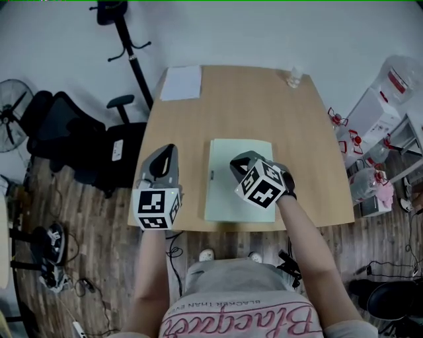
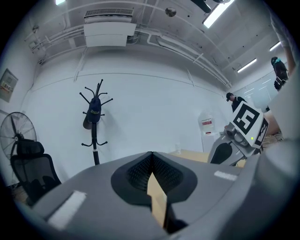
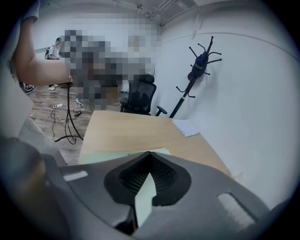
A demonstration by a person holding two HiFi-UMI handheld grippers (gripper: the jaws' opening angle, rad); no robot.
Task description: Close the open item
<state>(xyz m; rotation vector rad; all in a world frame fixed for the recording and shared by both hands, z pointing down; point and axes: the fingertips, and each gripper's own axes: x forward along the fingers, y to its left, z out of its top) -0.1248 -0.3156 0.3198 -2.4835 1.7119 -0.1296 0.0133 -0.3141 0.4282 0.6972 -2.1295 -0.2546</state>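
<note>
Left hand-held gripper (image 1: 170, 152) and right hand-held gripper (image 1: 235, 165): jaws together, both empty. Pale green flat folder (image 1: 225, 191) lies under the right one on the light wooden surface (image 1: 264, 112) (looks closed already). I'd only press its cover flat, gently.

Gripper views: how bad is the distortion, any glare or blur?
Left gripper view: heavy fisheye, dark corners, ceiling strip light blown out. Right gripper view: same fisheye and dark corners, table sharp. Head view: soft even light, only faint shadows.
</note>
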